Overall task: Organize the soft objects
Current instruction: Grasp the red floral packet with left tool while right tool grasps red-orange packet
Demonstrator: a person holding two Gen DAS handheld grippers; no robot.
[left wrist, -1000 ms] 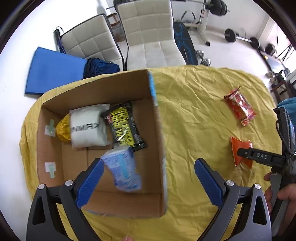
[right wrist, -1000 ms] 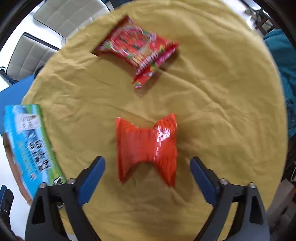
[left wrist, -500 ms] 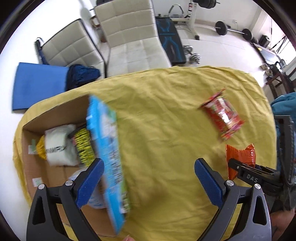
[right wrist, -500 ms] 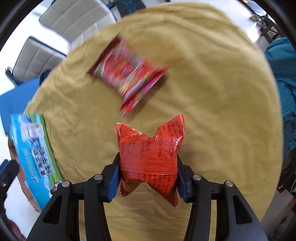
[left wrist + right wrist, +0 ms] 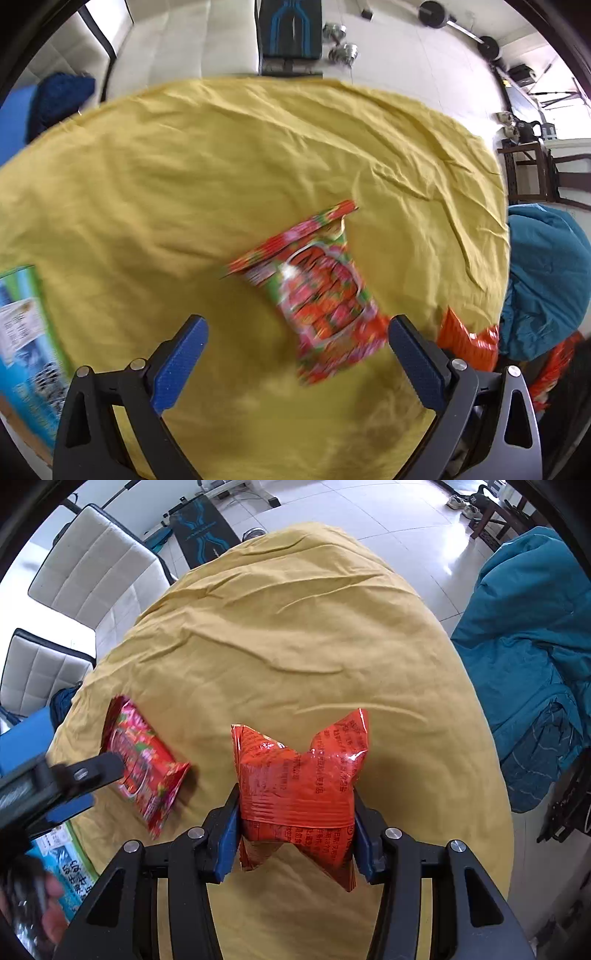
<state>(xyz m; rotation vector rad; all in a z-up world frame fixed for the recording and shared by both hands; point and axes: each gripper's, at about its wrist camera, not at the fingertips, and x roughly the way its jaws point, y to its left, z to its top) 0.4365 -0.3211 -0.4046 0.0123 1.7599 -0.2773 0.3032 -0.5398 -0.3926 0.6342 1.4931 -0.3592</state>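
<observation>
My right gripper [image 5: 295, 834] is shut on an orange snack bag [image 5: 299, 790] and holds it above the yellow tablecloth [image 5: 295, 646]. The orange bag also shows at the right in the left wrist view [image 5: 469, 339]. A red and green snack packet [image 5: 317, 295] lies flat on the cloth, between the fingers of my open left gripper [image 5: 295, 358] and just ahead of them. The packet also shows in the right wrist view [image 5: 144, 768], with my left gripper [image 5: 74, 786] right beside it. The cardboard box with a blue printed side [image 5: 26, 332] is at the far left.
A teal jacket [image 5: 528, 657] hangs at the table's right edge. White chairs [image 5: 85, 565] stand behind the table, with a dark blue mat [image 5: 290, 26] and dumbbells [image 5: 341, 50] on the floor. The box's printed side shows at lower left in the right wrist view [image 5: 66, 864].
My left gripper swung right, from over the box to the red and green packet. My right gripper closed on the orange bag and lifted it off the cloth.
</observation>
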